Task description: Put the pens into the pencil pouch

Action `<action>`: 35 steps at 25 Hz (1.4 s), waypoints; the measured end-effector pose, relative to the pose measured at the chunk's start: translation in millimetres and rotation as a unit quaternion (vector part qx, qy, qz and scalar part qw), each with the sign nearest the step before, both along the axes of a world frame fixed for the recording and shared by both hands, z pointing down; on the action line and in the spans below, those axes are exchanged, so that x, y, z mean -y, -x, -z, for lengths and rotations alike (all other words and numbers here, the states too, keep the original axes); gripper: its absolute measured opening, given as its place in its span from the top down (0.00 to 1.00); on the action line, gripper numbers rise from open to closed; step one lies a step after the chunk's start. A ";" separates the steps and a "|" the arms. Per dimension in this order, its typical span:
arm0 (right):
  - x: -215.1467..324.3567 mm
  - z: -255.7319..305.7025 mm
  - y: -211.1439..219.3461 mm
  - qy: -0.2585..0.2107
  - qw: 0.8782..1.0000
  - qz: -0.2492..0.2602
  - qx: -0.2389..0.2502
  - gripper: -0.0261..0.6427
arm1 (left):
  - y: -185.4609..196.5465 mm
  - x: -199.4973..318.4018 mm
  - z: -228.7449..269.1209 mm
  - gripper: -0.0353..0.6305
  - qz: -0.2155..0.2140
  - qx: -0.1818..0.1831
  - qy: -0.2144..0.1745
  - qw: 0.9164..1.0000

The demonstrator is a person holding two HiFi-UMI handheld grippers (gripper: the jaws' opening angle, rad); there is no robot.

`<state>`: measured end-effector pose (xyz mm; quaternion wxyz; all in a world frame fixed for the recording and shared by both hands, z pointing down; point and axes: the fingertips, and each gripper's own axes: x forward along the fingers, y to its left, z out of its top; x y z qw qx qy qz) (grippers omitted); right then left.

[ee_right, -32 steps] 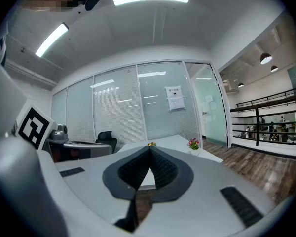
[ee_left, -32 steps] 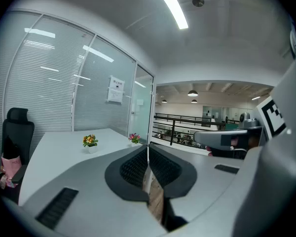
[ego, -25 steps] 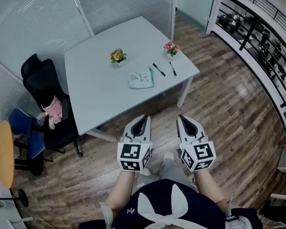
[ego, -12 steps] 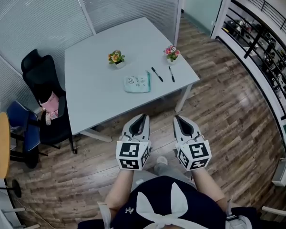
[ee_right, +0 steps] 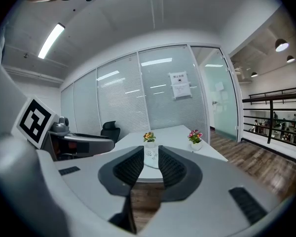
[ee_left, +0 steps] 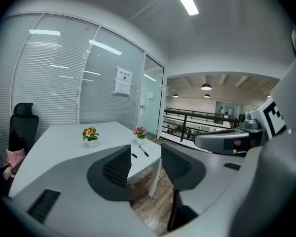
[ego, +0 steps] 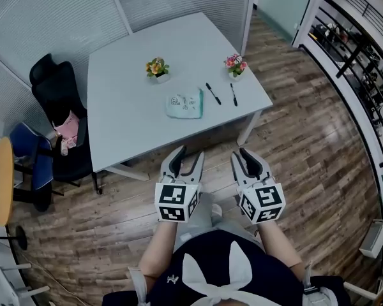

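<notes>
Grey surface (ego: pixel 127 107) w/ pencil pouch (ego: pixel 185 103), two pens (ego: pixel 212 93) just beside it. Left claw (ego: pixel 188 155) & right claw (ego: pixel 242 153) opening, nothing between, well short over wood floor (ego: pixel 306 145).

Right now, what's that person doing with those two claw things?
A person stands a little back from the white table, holding the left gripper and the right gripper out toward it. Both sets of jaws are opening, with nothing between them. On the table lie a pen, a second pen and the pouch beside them, plus an orange flower pot and a pink flower pot. Nothing has been picked up yet.
</notes>
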<state>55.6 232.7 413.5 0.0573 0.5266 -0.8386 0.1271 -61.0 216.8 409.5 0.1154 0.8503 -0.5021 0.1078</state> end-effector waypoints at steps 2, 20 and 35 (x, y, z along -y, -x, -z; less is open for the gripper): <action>6.0 -4.6 0.1 0.009 1.000 0.003 0.001 0.83 | -1.1 6.0 -4.2 0.66 -0.002 0.007 0.006 1.000; 126.8 -7.4 1.9 0.025 0.999 0.011 -0.019 0.82 | -6.2 135.1 -28.9 0.66 -0.013 0.026 0.050 0.998; 186.3 -42.9 4.6 0.087 0.996 -0.012 -0.027 0.81 | -2.1 194.8 -92.6 0.66 -0.043 0.022 0.136 0.989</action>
